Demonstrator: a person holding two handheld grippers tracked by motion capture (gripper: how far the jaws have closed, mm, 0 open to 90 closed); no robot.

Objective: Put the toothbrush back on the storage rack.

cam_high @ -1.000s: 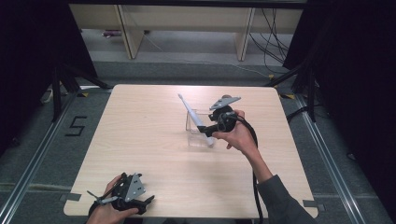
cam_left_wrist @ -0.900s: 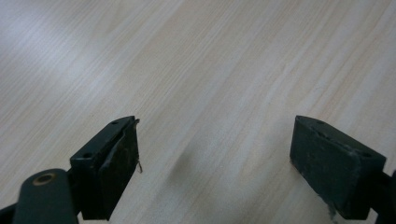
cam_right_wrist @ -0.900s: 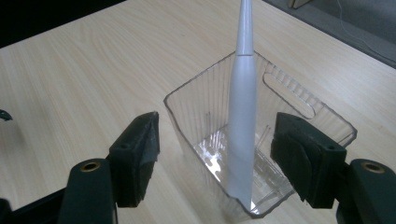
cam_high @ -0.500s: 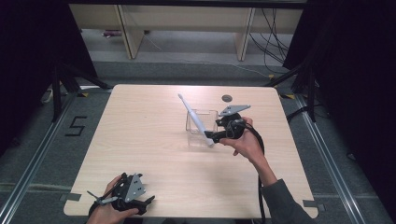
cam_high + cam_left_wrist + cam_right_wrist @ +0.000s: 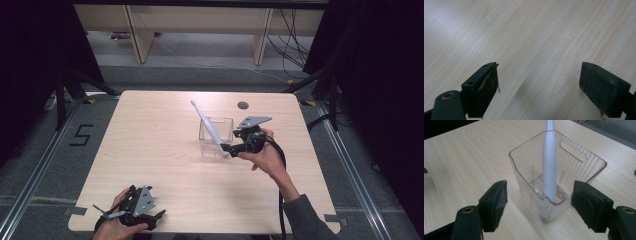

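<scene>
A clear ribbed plastic bin (image 5: 226, 125) stands upright just right of the table's middle. A long pale grey stick (image 5: 209, 127) leans in it, its top pointing to the far left. In the right gripper view the stick (image 5: 549, 167) rests on the floor of the bin (image 5: 529, 162). My right gripper (image 5: 226, 149) is low at the bin's near right corner. That gripper (image 5: 540, 192) is open and its jaws have just opened a little further, flanking the corner without touching it. My left gripper (image 5: 125, 215) rests at the near left edge, and its jaws (image 5: 537, 87) are open over bare wood.
The light wooden table (image 5: 160, 135) has a small round cable hole (image 5: 243, 105) at the far right. Wooden shelving (image 5: 200, 30) and cables stand beyond the far edge. A "5" marking (image 5: 82, 135) is on the floor at the left.
My right gripper has drawn back from over the bin toward its near right side and sunk slightly. The stick stays leaning in the bin. The left gripper has not moved.
</scene>
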